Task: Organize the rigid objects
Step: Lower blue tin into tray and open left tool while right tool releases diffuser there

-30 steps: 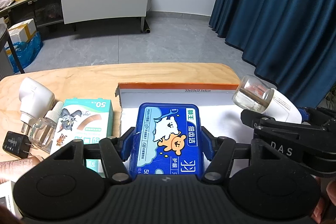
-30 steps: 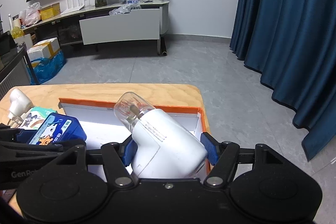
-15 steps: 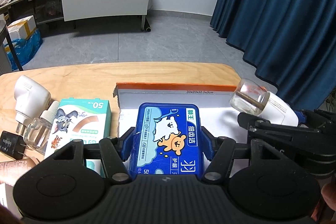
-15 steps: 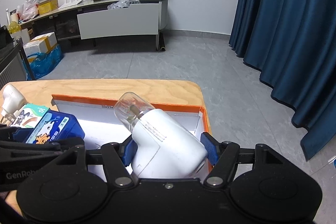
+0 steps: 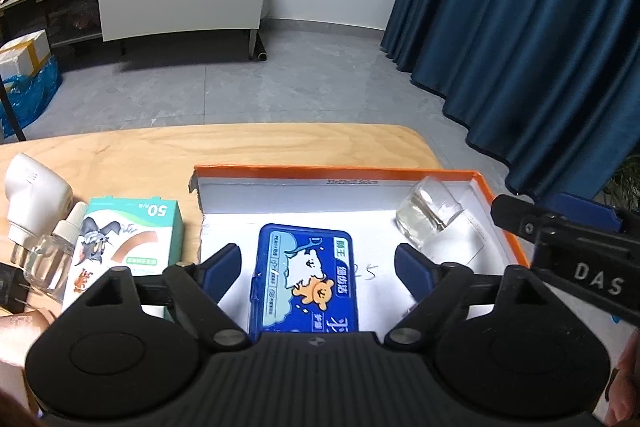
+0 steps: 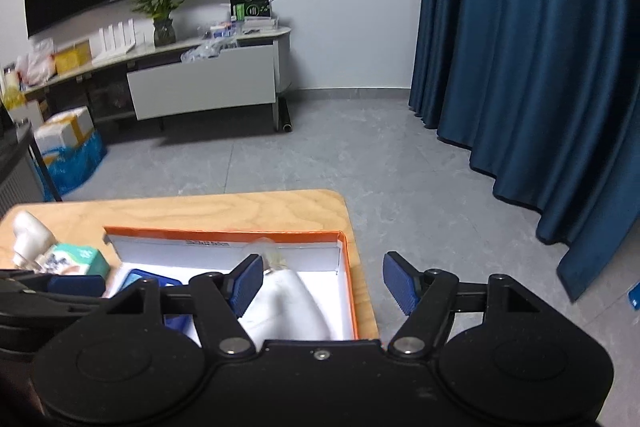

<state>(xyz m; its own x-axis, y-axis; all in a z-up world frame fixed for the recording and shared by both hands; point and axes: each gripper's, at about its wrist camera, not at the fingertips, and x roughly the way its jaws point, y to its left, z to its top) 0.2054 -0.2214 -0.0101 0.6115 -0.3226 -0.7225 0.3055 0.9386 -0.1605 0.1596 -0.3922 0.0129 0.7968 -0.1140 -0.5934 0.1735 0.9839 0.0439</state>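
Observation:
An orange-rimmed white box (image 5: 500, 223) sits on the wooden table. A blue floss case (image 5: 306, 279) with a bear print lies on the box floor, between the jaws of my open left gripper (image 5: 318, 267) and apart from both. A white plug-in vaporizer with a clear bottle (image 5: 430, 217) lies in the box's right part; it also shows in the right wrist view (image 6: 292, 303). My right gripper (image 6: 322, 285) is open above it, holding nothing. The box also shows in the right wrist view (image 6: 346, 283).
Left of the box are a green bandage box (image 5: 128, 239), a second white vaporizer (image 5: 34, 195) with a small clear bottle (image 5: 50, 255), and a pink item (image 5: 20, 331) at the frame edge. The table's right edge runs just beyond the box. Blue curtains hang at right.
Both grippers opened and let go. The blue case and the white vaporizer now lie in the box. Both grippers have drawn up and back a little.

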